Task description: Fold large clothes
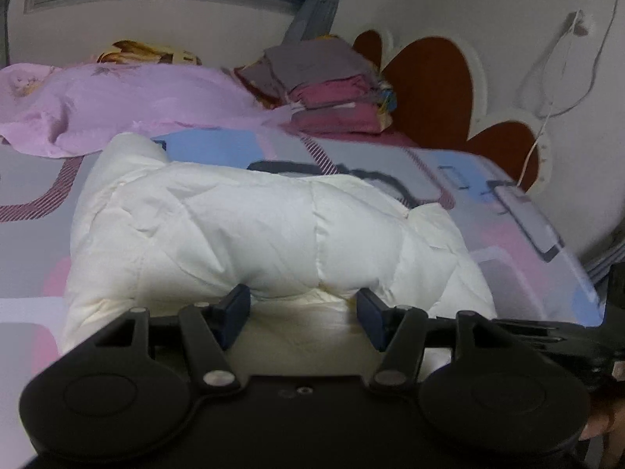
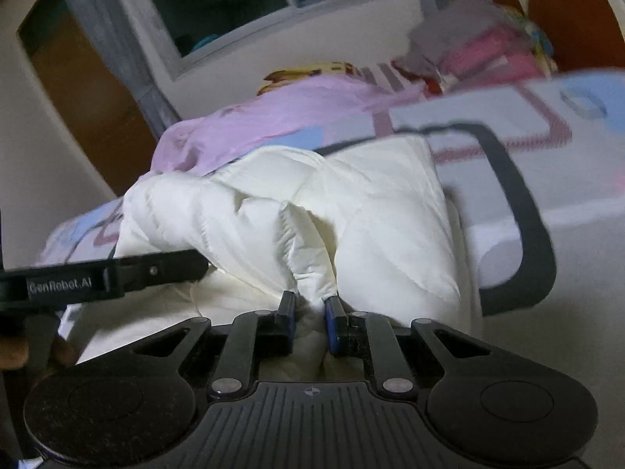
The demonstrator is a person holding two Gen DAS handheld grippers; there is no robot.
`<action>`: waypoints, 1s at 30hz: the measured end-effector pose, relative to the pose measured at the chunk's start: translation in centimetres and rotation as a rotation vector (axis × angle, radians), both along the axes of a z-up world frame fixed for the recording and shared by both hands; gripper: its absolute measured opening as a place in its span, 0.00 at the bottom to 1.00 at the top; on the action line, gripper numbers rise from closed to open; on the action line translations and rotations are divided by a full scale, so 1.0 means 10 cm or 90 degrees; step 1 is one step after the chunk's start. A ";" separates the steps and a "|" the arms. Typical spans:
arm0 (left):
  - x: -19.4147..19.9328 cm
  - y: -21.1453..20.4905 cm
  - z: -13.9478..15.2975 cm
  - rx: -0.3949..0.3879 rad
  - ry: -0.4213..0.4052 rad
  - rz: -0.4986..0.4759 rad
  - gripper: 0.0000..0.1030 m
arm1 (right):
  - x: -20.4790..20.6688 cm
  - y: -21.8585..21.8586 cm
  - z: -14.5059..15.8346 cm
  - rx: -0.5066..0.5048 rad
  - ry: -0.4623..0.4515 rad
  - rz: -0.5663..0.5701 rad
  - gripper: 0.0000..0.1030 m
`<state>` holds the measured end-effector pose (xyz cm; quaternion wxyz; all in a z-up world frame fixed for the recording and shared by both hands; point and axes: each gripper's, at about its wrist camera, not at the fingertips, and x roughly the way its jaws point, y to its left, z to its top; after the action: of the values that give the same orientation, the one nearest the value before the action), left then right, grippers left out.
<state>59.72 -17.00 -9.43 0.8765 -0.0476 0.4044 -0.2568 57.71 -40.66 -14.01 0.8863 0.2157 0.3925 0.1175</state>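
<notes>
A white puffy jacket (image 1: 273,226) lies bunched on the patterned bed sheet (image 1: 468,179). My left gripper (image 1: 304,305) is at its near edge, jaws fairly wide, with a thick roll of the padding filling the gap and pressed by both pads. In the right wrist view the same jacket (image 2: 371,215) shows a narrow fold pinched between the fingers of my right gripper (image 2: 310,308), which is nearly closed on it. The left gripper's body (image 2: 117,273) crosses that view at the left, resting on the jacket, with a hand (image 2: 15,351) behind it.
A crumpled pink blanket (image 1: 117,105) lies at the far side of the bed. A stack of folded clothes (image 1: 332,90) sits by the headboard (image 1: 429,78). A phone (image 1: 531,219) on a white cable lies at the bed's right edge. A window is behind.
</notes>
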 end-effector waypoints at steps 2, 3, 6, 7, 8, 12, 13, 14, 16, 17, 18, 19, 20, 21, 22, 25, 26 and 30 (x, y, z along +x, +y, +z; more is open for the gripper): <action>-0.04 0.03 0.04 0.003 -0.001 -0.016 0.57 | -0.04 -0.02 0.11 -0.011 0.005 0.016 0.14; -0.07 0.07 0.11 -0.004 -0.005 -0.024 0.57 | -0.05 -0.04 0.19 -0.019 0.007 0.020 0.14; -0.22 0.31 0.36 -0.033 -0.057 -0.023 0.57 | -0.20 -0.07 0.54 -0.051 -0.066 0.018 0.61; -0.23 0.37 0.41 -0.037 -0.073 -0.018 0.57 | -0.19 -0.06 0.63 -0.057 -0.082 0.026 0.63; -0.21 0.43 0.46 -0.041 -0.087 -0.006 0.57 | -0.14 -0.03 0.70 -0.065 -0.088 0.036 0.63; 0.07 0.55 0.47 -0.047 -0.080 0.032 0.57 | 0.18 0.19 0.78 -0.109 -0.083 0.065 0.57; 0.15 0.54 0.44 -0.047 -0.072 0.032 0.57 | 0.26 0.23 0.75 -0.121 -0.078 0.063 0.46; 0.21 0.51 0.42 -0.047 -0.064 0.032 0.57 | 0.36 0.28 0.70 -0.128 -0.067 0.057 0.41; 0.34 0.41 0.35 -0.033 -0.046 0.018 0.57 | 0.48 0.31 0.53 -0.161 -0.028 0.041 0.39; 0.37 0.38 0.31 -0.027 -0.036 0.011 0.56 | 0.53 0.30 0.40 -0.165 -0.004 0.039 0.39; 0.42 0.34 0.25 -0.022 -0.024 0.004 0.56 | 0.56 0.30 0.30 -0.162 0.008 0.037 0.39; 0.46 0.29 0.18 -0.016 -0.011 -0.002 0.56 | 0.55 0.28 0.20 -0.159 0.012 0.033 0.39; 0.48 0.26 0.13 -0.006 -0.005 -0.007 0.56 | 0.53 0.25 0.14 -0.156 0.010 0.029 0.39; 0.46 0.22 0.09 0.005 -0.006 -0.010 0.56 | 0.53 0.24 0.08 -0.150 0.012 0.025 0.39; 0.46 0.20 0.08 0.011 -0.008 -0.012 0.56 | 0.52 0.23 0.05 -0.142 0.015 0.021 0.39; 0.38 0.22 0.11 0.026 -0.018 -0.024 0.57 | 0.49 0.19 0.08 -0.134 0.022 0.027 0.39; 0.34 0.24 0.16 0.029 -0.023 -0.023 0.59 | 0.45 0.18 0.16 -0.133 0.020 0.029 0.40; -0.16 0.47 0.43 0.028 -0.067 0.008 0.87 | -0.05 0.05 0.54 -0.099 -0.037 0.011 0.75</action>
<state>58.07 -12.29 -5.18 0.8991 -0.0172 0.3628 -0.2445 57.25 -40.20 -8.60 0.9105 0.1390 0.3762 0.1007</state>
